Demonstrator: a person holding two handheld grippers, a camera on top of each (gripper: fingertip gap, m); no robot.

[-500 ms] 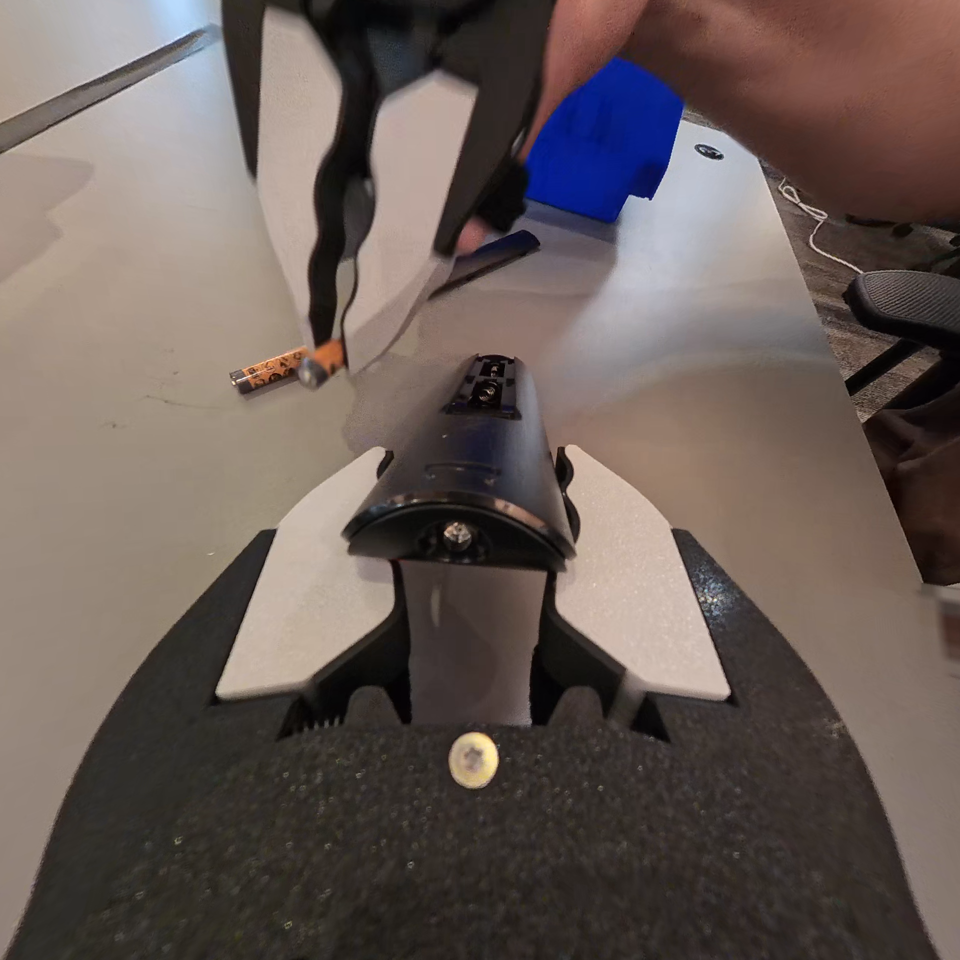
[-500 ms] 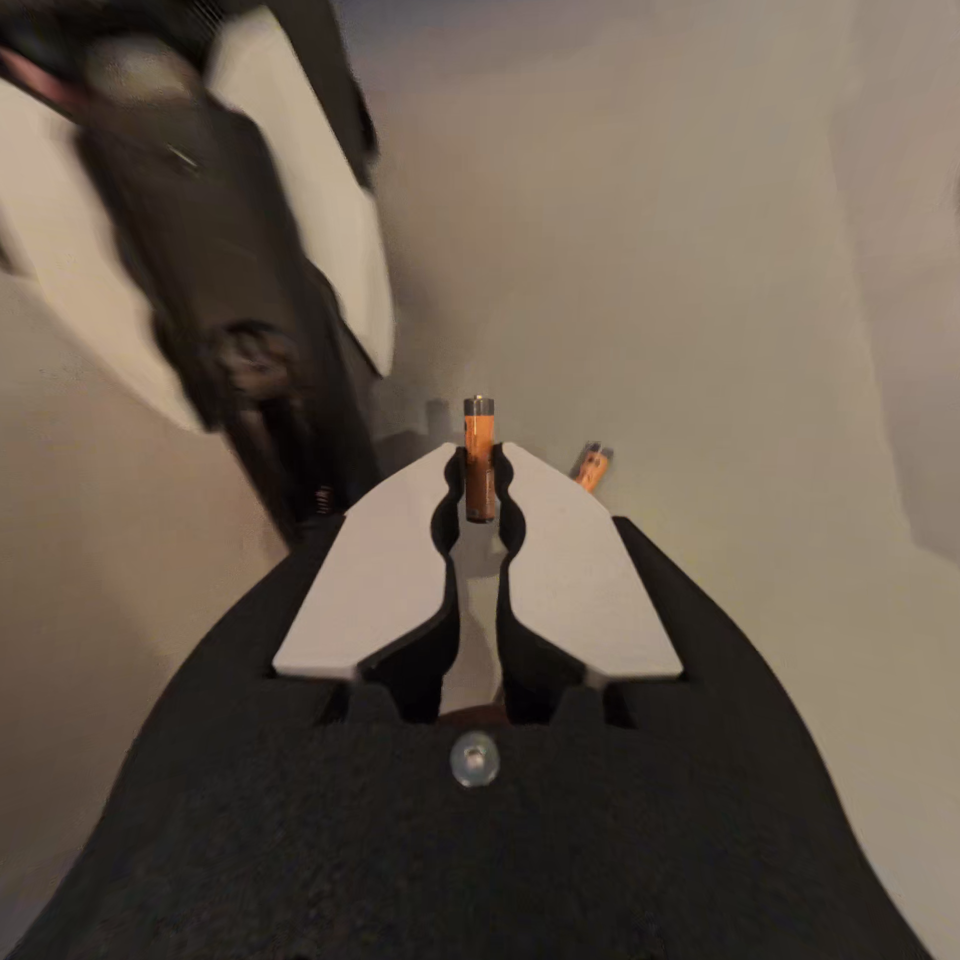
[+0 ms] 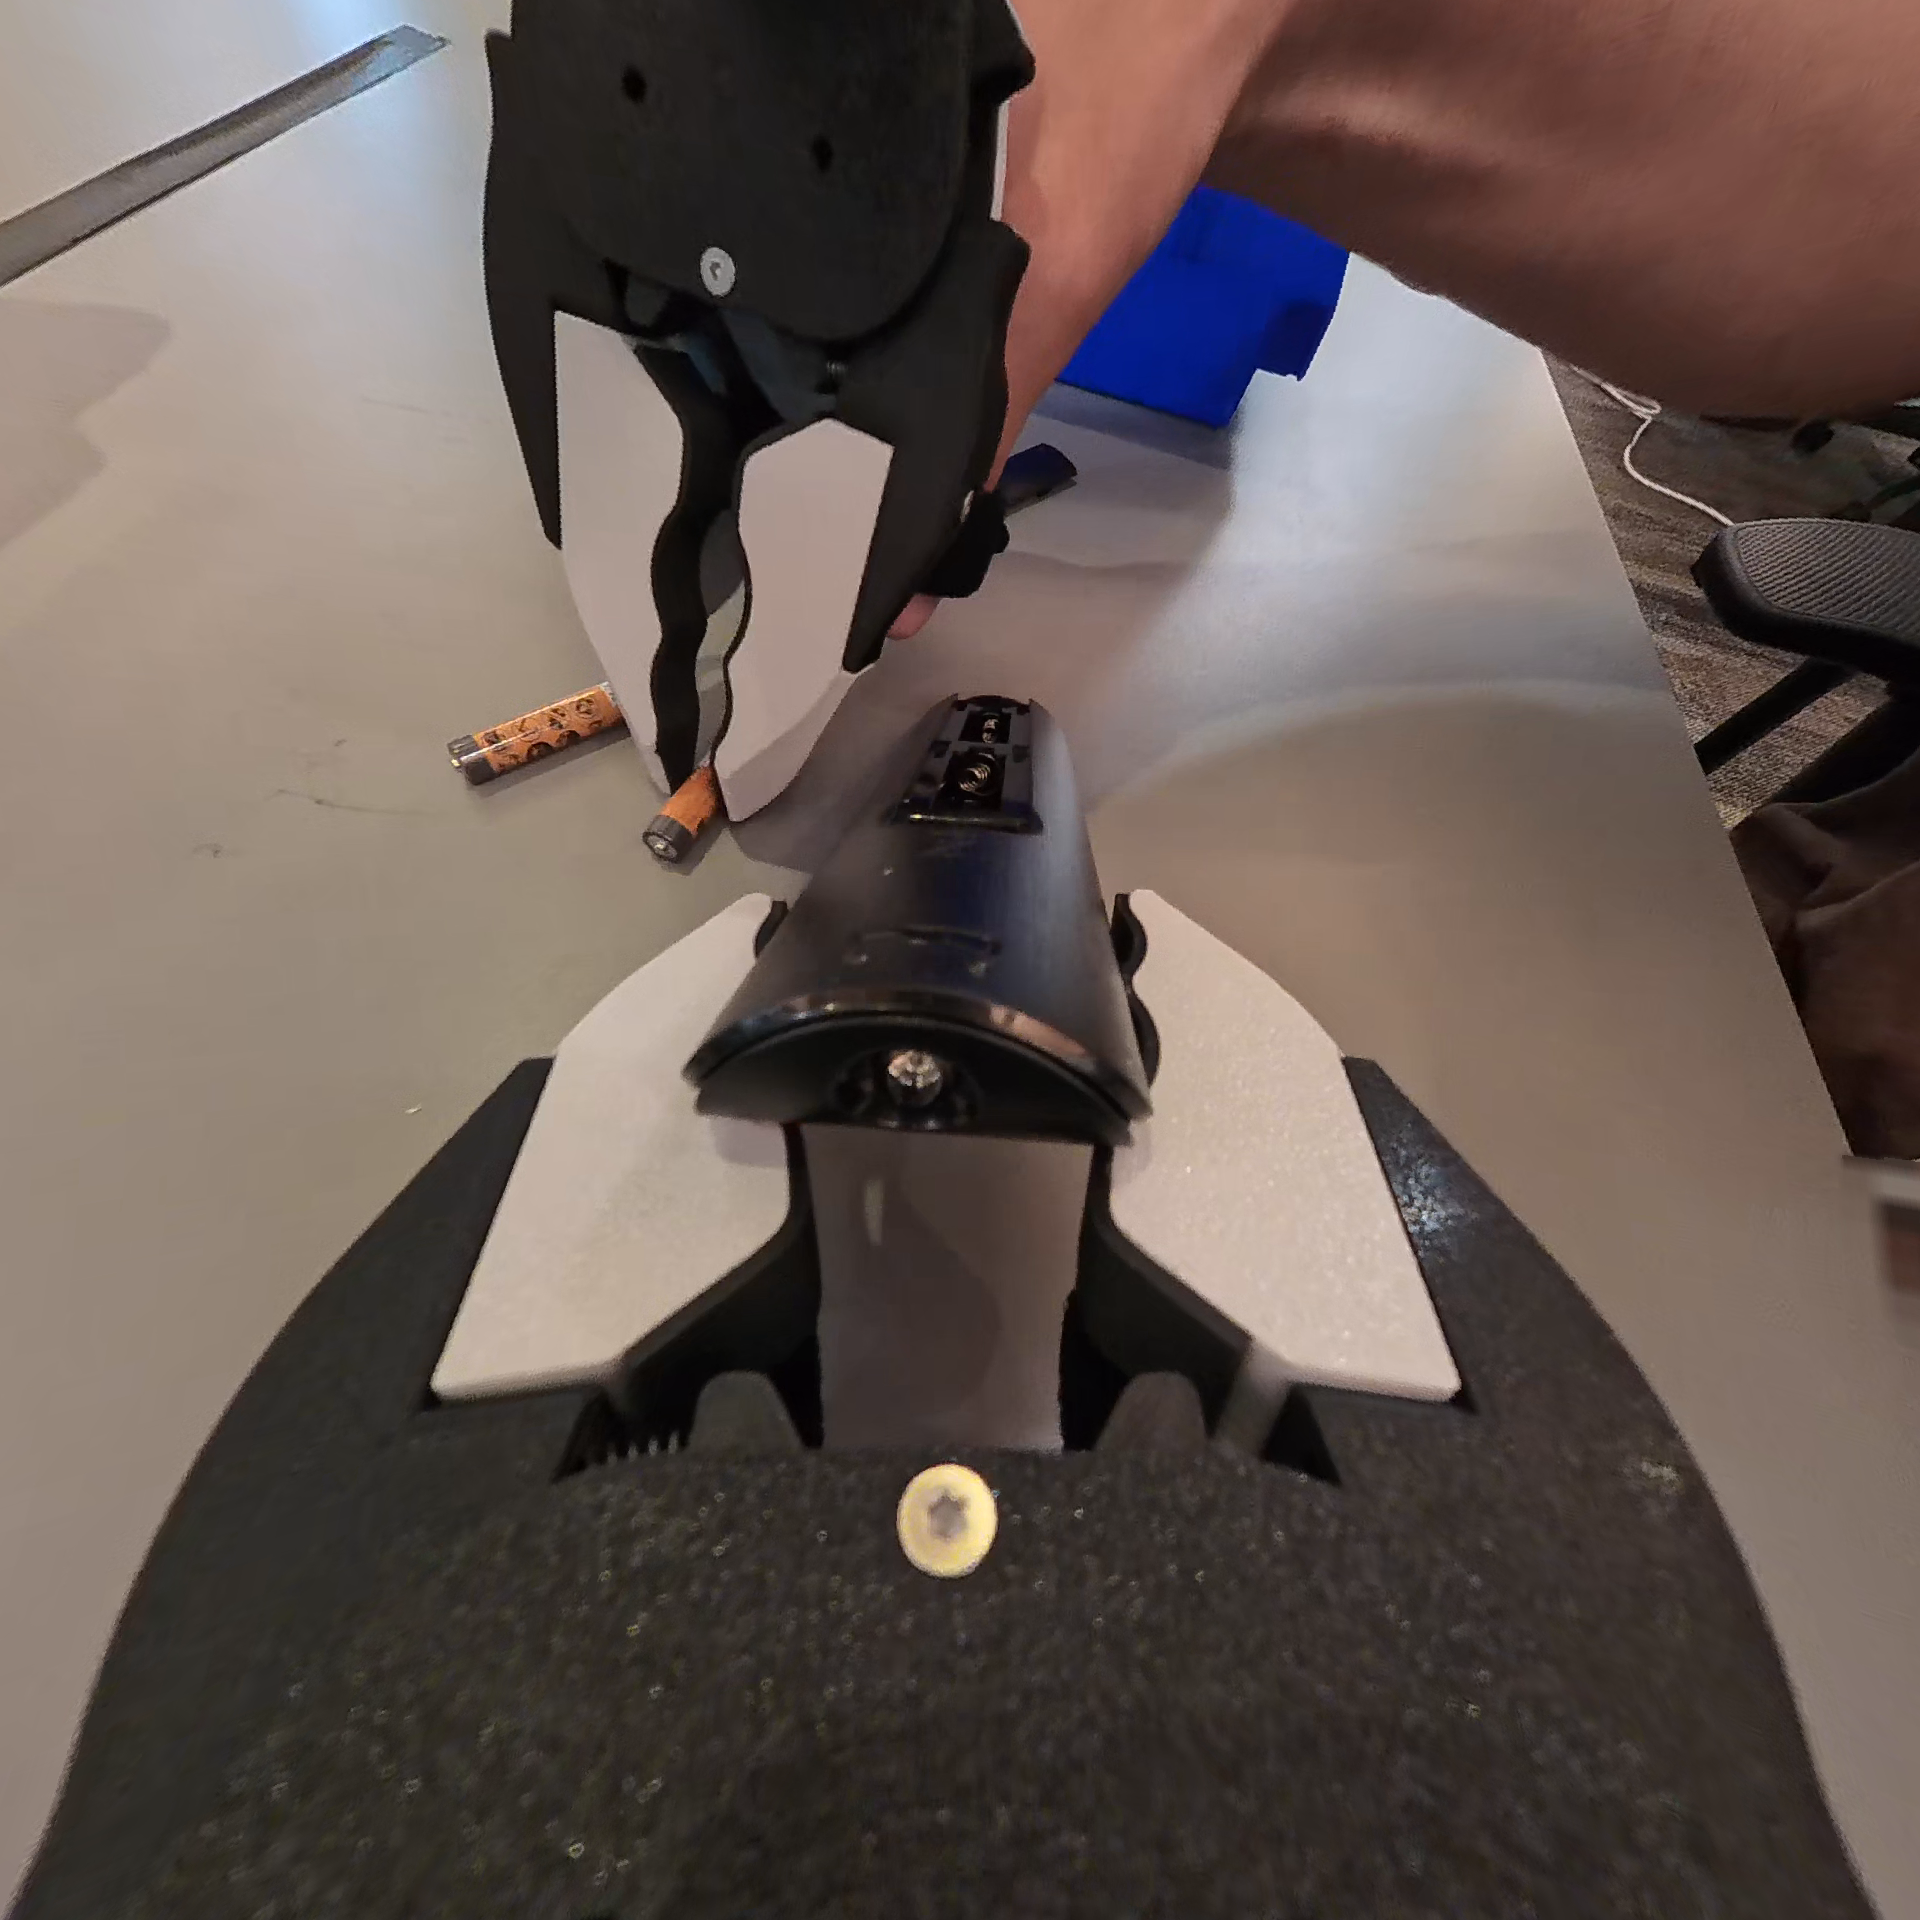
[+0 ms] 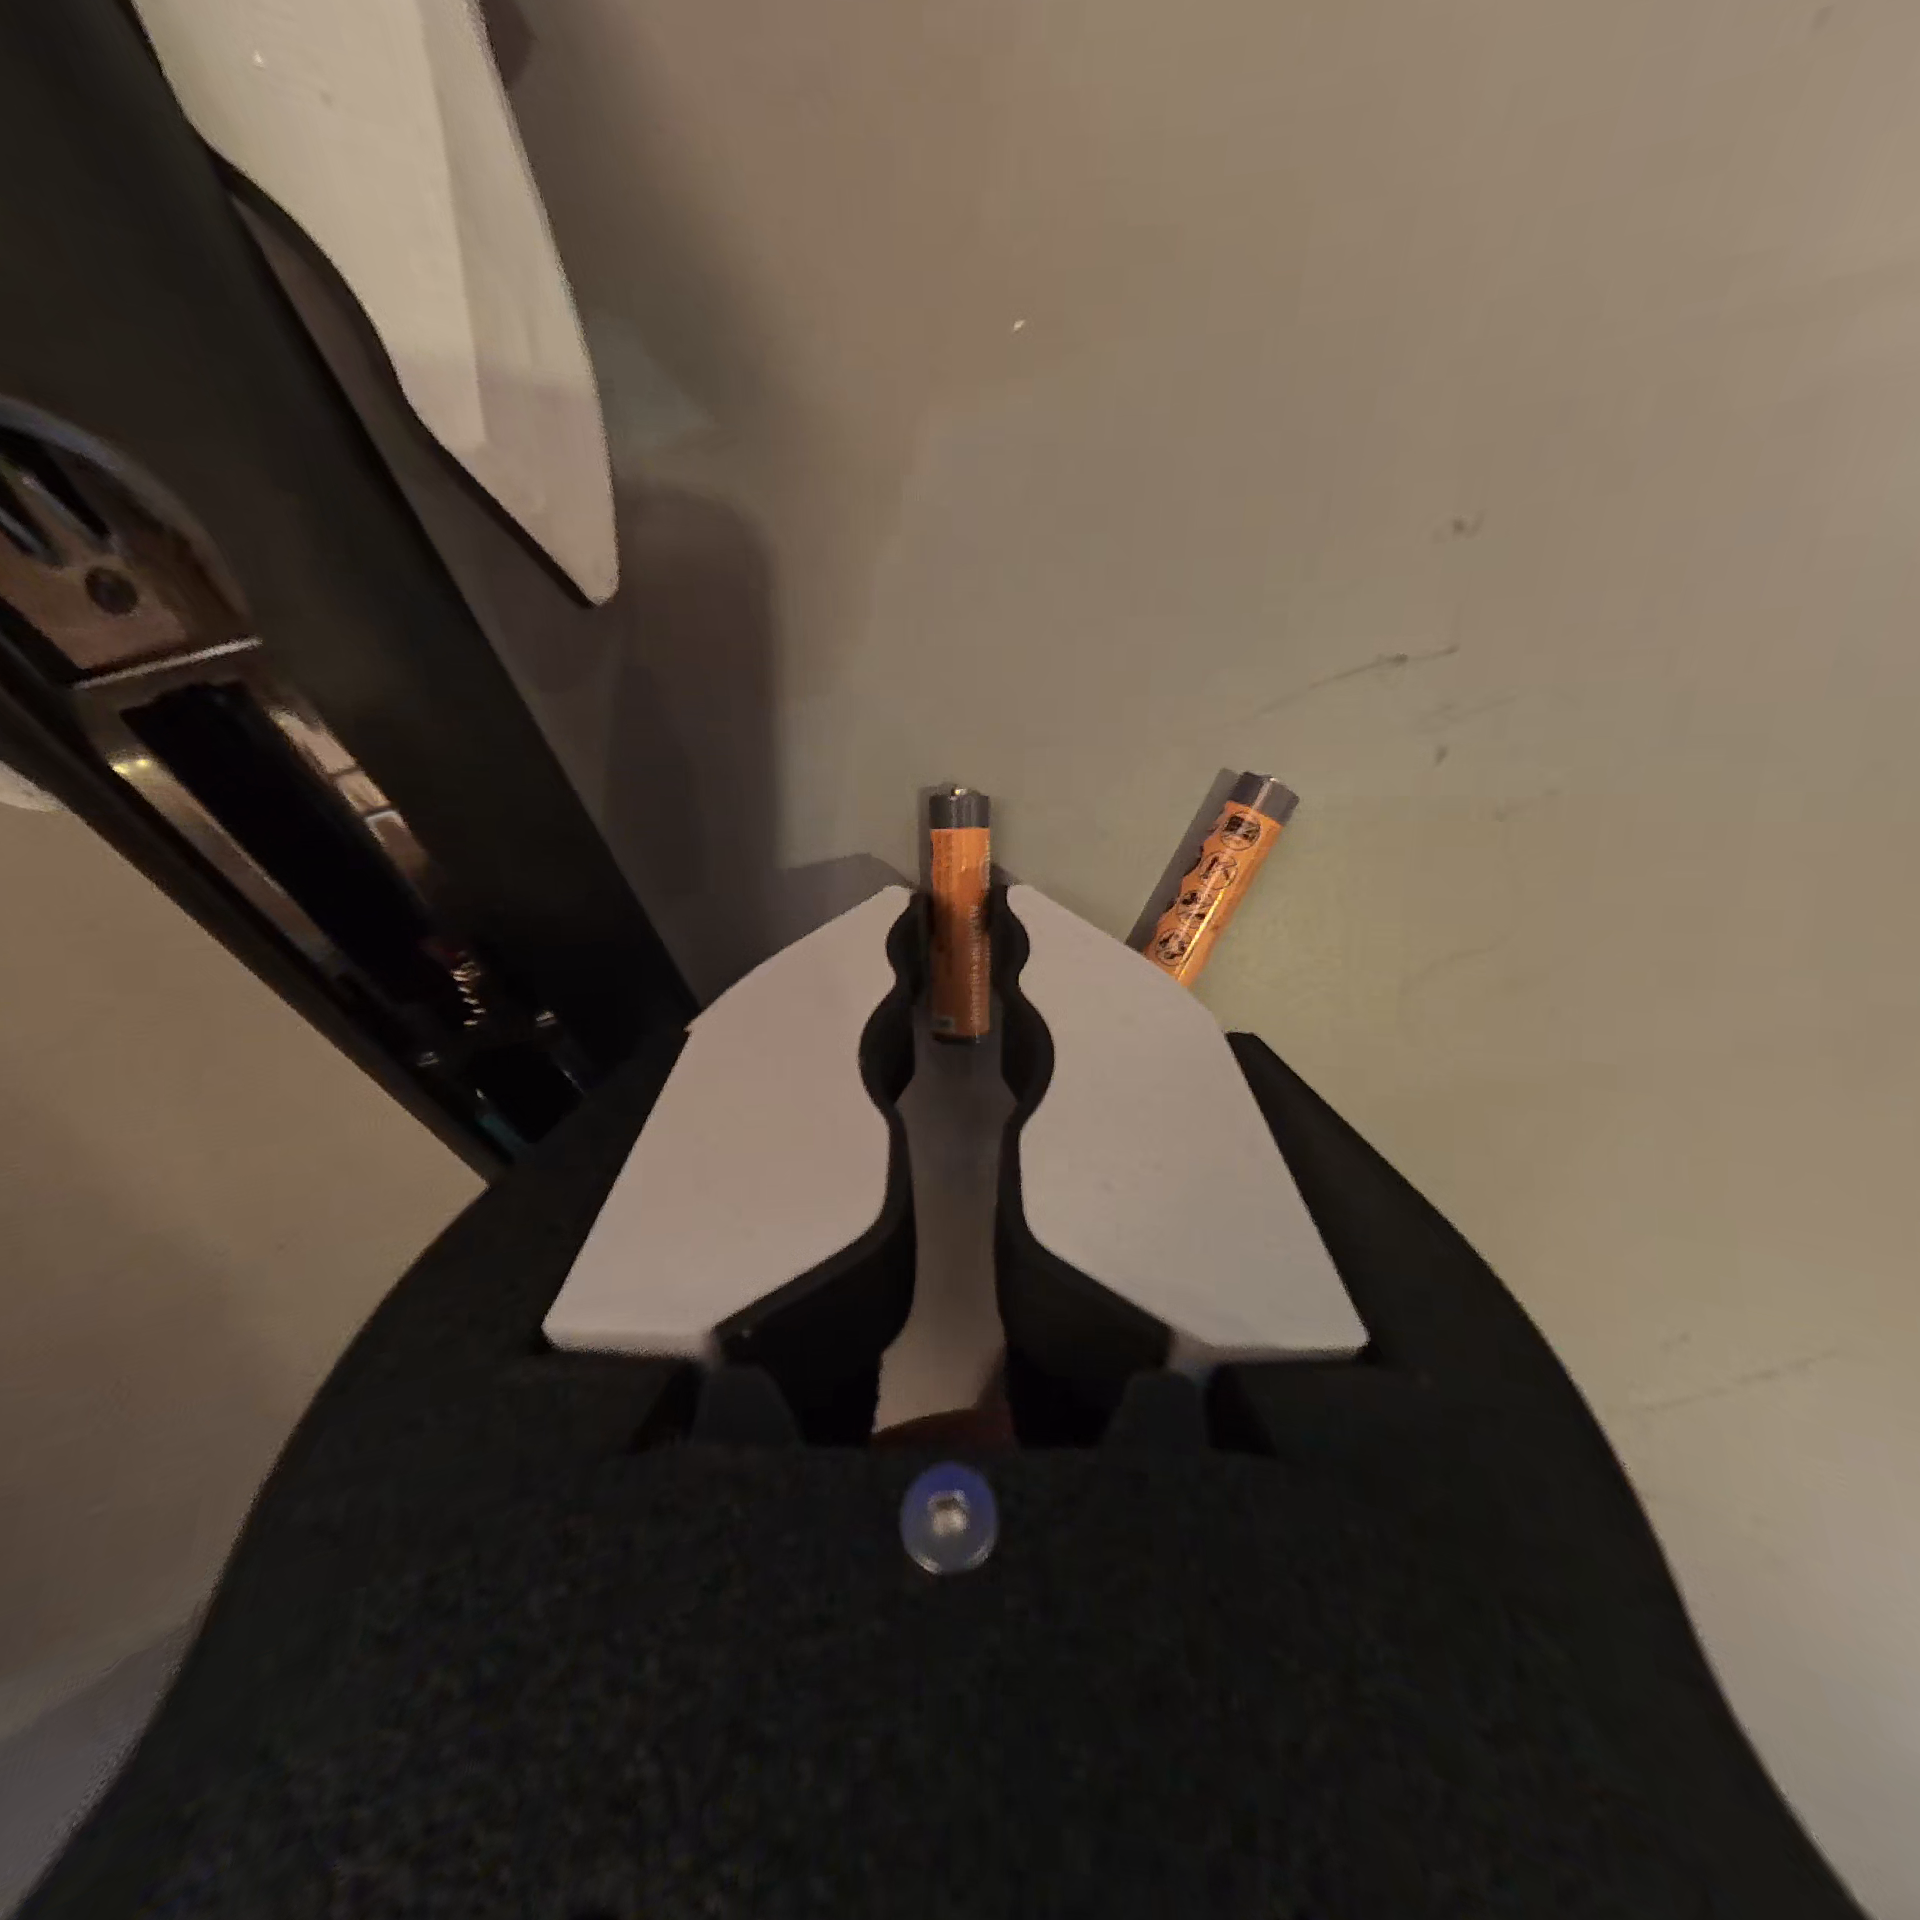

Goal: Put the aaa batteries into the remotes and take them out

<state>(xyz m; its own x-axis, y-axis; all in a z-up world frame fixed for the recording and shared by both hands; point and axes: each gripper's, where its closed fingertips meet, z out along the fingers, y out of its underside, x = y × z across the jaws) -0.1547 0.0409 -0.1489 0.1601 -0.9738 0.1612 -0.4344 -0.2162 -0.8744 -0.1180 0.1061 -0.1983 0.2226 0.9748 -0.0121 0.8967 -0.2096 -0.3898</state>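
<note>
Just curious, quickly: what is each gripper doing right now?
Left gripper: closed on the black remote, battery bay open.
Right gripper: closed on an orange AAA battery.

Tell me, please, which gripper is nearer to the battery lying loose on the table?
The right gripper. It points down with its tips just beside the loose battery, shut on another battery. The left gripper sits farther back, clamped on the remote.
</note>
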